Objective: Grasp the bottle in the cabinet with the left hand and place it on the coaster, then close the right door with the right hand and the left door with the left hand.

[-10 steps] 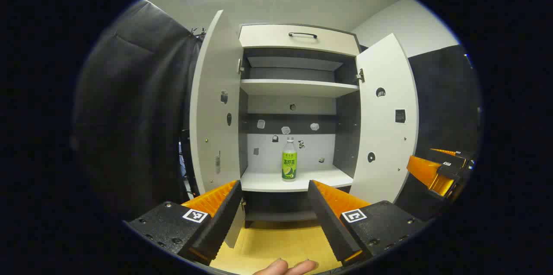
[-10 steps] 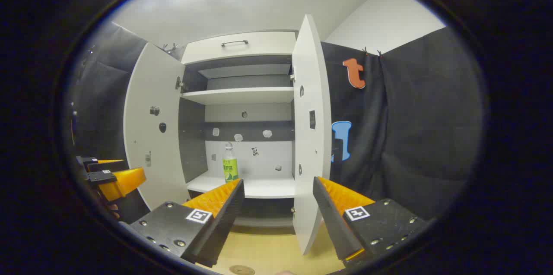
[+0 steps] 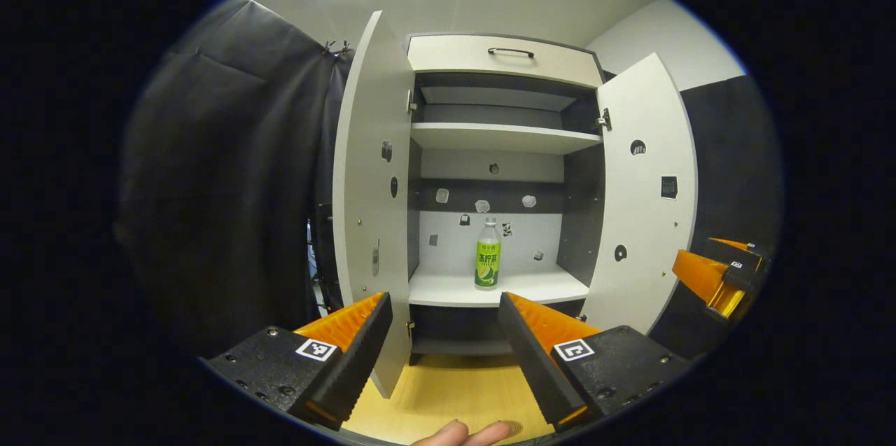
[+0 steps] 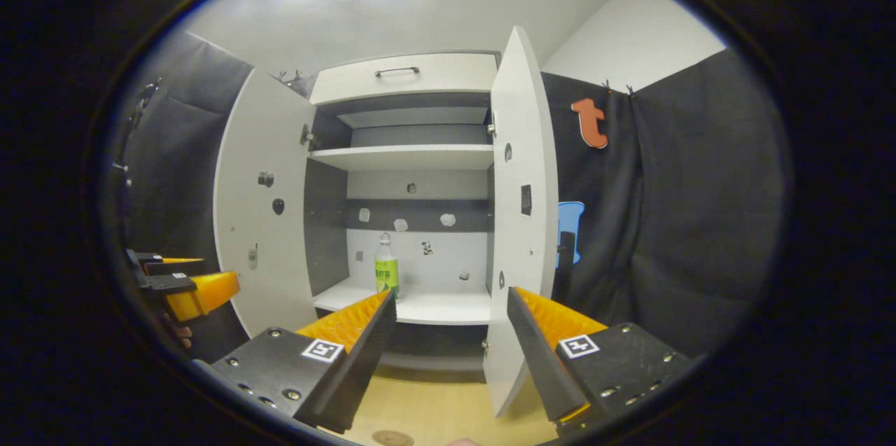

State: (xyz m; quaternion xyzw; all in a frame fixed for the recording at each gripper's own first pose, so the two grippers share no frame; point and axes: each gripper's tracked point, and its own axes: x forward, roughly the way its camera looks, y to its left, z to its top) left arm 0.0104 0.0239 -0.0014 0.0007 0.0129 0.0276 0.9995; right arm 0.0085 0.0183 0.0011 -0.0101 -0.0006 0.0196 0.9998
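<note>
While both doors hang wide, the cabinet (image 3: 500, 152) fills the middle of the left gripper view, and the bottle (image 3: 488, 262) stands upright just below frame centre, on the lower shelf (image 3: 532, 288), near its front edge and apart from the side walls. Its label is green with light characters, too small to make out, above a picture of a cut lime; the cap is pale. At the bottom of that view the left claw (image 3: 443, 334) is spread, nothing between its fingers, well short of the shelf; each finger carries a small square black-and-white marker. A fingertip (image 3: 462, 434) of the holding hand shows at the bottom edge, with the coaster (image 3: 513, 426) just beside it on the yellow tabletop (image 3: 448, 390). The left door (image 3: 369, 208) stands left of centre, the right door (image 3: 647, 201) right of centre, and both carry small dark stickers, unreadable. A drawer (image 3: 504, 57) with a dark handle tops the cabinet. At the right edge the right claw (image 3: 717, 276) appears, apart from the right door. In the right gripper view, the right claw (image 4: 451, 344) at the bottom is likewise spread and empty, the right door (image 4: 521, 222) edge-on just above its right finger; whether they touch cannot be told. The bottle (image 4: 386, 272) stands lower centre on the shelf (image 4: 434, 306), the left door (image 4: 262, 208) to its left, the left claw (image 4: 185, 285) at the left edge, and the coaster (image 4: 392, 438) at the bottom edge.
</note>
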